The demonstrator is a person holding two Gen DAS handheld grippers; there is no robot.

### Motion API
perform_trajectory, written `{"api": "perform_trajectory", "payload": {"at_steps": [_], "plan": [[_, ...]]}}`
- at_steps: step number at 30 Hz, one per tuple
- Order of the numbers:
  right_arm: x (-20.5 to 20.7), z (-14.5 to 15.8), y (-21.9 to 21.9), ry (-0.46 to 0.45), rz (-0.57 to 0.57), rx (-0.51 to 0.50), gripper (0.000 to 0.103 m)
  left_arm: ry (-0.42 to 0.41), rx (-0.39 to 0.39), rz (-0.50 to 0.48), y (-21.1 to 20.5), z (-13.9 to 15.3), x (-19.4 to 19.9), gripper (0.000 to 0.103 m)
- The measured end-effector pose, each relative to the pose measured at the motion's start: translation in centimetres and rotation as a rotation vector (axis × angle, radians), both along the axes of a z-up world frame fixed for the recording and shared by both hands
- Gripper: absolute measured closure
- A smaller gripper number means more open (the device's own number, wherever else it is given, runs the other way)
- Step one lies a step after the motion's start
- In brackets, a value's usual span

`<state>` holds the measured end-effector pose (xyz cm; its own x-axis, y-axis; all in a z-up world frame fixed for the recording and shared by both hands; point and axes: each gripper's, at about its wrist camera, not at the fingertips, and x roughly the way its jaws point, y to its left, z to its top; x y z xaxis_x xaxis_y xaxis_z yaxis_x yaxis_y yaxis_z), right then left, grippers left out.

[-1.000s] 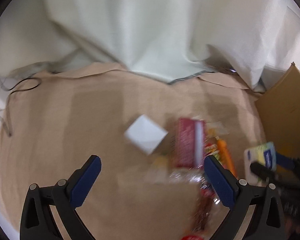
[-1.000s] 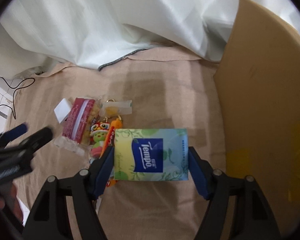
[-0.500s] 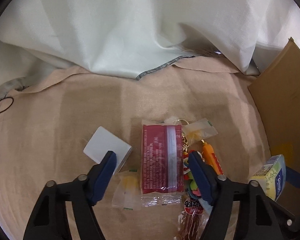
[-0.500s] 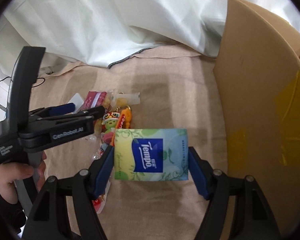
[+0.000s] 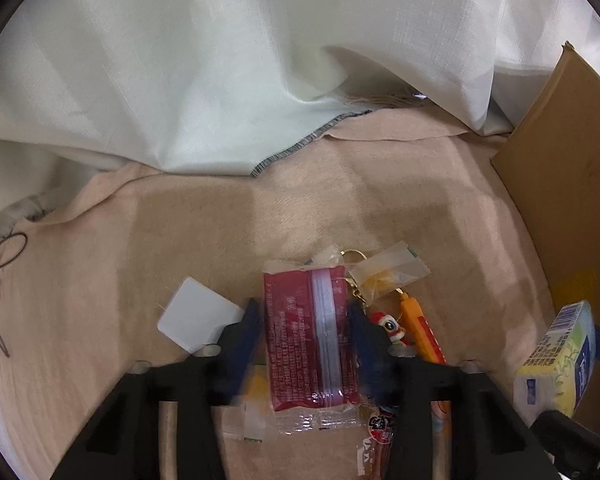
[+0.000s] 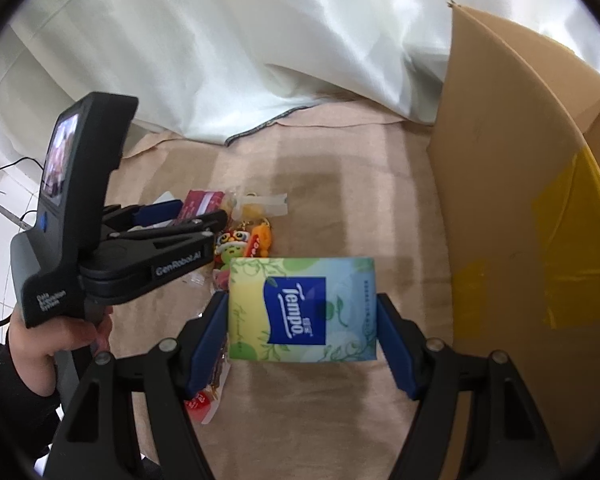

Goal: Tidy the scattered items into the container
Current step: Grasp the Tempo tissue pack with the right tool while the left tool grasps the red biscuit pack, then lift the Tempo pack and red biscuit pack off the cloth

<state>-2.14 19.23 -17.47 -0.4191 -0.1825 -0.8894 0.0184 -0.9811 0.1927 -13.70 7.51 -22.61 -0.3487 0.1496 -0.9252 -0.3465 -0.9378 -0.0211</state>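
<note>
I see a white curtain (image 5: 228,72) draping onto the beige cloth (image 5: 220,240) at the back, and a thin black cable (image 5: 0,256) lying at its left edge.

A beige cloth-covered surface (image 5: 204,240) carries a red packet (image 5: 308,340), white card (image 5: 198,320), keychain toys (image 5: 412,328) and clear sachets (image 5: 388,272).

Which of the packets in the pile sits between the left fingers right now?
The dark red packet with the clear strip; the left gripper is closing around it, while the clear yellow sachet lies beyond.

White curtain (image 5: 220,80) behind; beige cloth (image 5: 180,248) underfoot.
</note>
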Motion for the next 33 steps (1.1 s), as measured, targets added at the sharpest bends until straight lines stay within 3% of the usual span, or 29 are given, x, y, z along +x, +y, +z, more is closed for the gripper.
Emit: {"api": "perform_trajectory", "payload": {"at_steps": [5,11,17,21,33], "plan": [[0.3,0.4,0.3,0.017,0.0,-0.005,0.028,-0.031,0.085,0.051,-1.9,1.0,0.4,0.064],[0.9,1.6,0.1,0.04,0.029,-0.029,0.028,-0.011,0.14,0.16,-5.5,4.7,3.2,0.063],[1.4,3.3,-1.8,0.074,0.109,-0.02,0.028,0.039,0.064,0.236,-8.1,7.3,7.3,0.063],[1.9,4.5,-2.9,0.103,0.159,-0.007,0.028,0.065,0.07,0.272,-9.7,8.6,9.4,0.063],[1.7,6.0,-4.5,0.126,0.223,-0.002,0.028,0.109,0.041,0.303,-10.6,11.1,9.7,0.063]]}}
